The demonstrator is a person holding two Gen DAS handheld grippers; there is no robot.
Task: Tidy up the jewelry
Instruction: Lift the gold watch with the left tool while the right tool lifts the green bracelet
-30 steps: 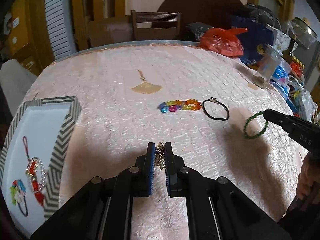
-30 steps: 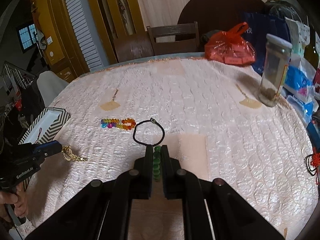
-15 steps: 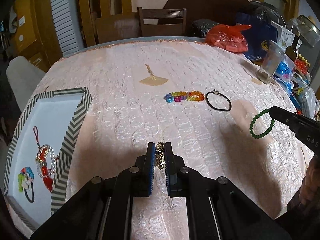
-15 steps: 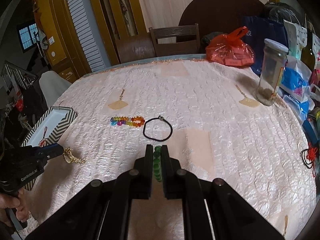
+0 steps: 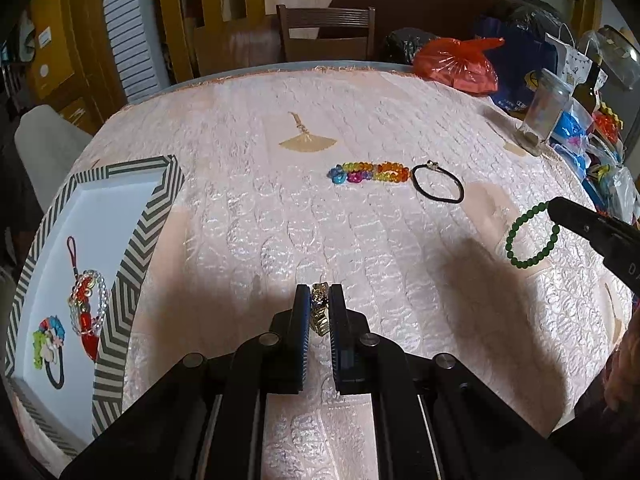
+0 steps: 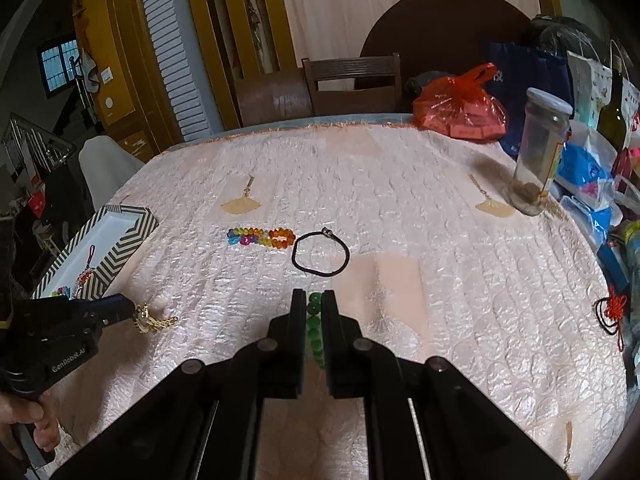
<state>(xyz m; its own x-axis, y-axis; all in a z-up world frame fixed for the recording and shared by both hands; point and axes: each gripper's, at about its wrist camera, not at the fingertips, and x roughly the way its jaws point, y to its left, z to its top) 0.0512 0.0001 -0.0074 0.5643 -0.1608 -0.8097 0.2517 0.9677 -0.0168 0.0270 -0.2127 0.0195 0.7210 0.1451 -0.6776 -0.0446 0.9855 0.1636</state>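
Gold chain (image 5: 319,312) clamped, left | green bracelet (image 6: 315,330) clamped, right

Striped tray (image 5: 120,292) cut off at left edge; green bead bracelet (image 6: 314,332) partly hidden between fingers (image 6: 298,320).

Wooden chair (image 6: 352,84) behind table (image 6: 440,240); yellow-brown woodwork (image 6: 120,80), white louvered shutter (image 6: 176,60), small window (image 6: 60,66).

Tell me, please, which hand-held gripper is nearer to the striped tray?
Left. The left hand-held gripper, clamping a gold bracelet, is just beside the striped tray; the right hand-held gripper, holding green beads, is across the table.
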